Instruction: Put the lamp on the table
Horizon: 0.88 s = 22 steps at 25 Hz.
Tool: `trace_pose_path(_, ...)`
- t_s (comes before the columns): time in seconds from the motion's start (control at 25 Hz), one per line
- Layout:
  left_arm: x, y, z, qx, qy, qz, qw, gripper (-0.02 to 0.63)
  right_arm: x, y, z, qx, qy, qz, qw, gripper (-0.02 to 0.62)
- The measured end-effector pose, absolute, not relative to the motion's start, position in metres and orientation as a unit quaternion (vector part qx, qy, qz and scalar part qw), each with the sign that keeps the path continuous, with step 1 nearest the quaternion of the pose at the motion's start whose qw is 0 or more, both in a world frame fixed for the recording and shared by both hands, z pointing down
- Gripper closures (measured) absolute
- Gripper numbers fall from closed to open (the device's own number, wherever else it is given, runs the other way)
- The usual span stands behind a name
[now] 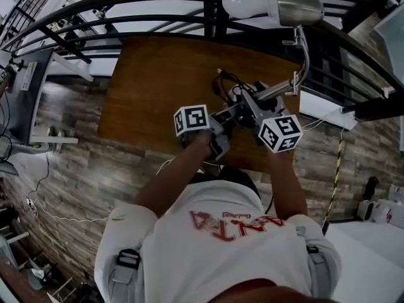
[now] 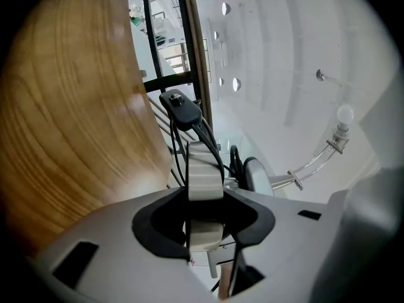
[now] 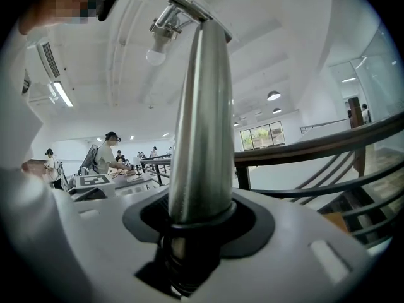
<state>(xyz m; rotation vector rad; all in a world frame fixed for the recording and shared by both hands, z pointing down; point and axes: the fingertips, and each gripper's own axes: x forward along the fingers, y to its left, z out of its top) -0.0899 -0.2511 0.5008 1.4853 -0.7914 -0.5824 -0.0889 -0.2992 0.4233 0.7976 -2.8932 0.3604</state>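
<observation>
Arms reaching forward, left tongs (image 2: 205, 201) and right tongs (image 3: 196, 223) together, clamped on lamp (image 1: 291, 5)

I see a white short-sleeved T-shirt (image 1: 214, 257) with red lettering, crossed by grey shoulder straps (image 1: 121, 281) with black buckles. My left gripper (image 2: 205, 216) and right gripper (image 3: 196, 232) are pale grey moulded shells with black-rimmed mouths. Each carries a white cube (image 1: 191, 120) printed with black square markers.

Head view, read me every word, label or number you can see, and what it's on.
"ANTA": red print on the white shirt, upside down, partly creased.
Small script beside it: too blurred to read.
Left cube, right cube: square marker patterns, no words.
</observation>
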Motion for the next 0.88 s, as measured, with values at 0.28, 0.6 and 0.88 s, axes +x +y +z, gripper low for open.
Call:
trace_pose_path(0.28,-0.060,-0.327,0.533,0.646,-0.330,-0.253,0.640,0.457,-0.060,-0.375,0.456,0.275,-0.951,0.122,0.071,0.400)
trace_pose_path(0.6,-0.041,-0.398,0.573,0.634,-0.323,-0.252,0.656,0.457,-0.042,-0.449,0.498,0.281,-0.947,0.133,0.087,0.400)
trace_pose_path(0.88,-0.045,-0.444,0.609,0.630,-0.327,-0.250,0.659,0.457,-0.048,-0.496,0.534,0.271,-0.948,0.137,0.091,0.400)
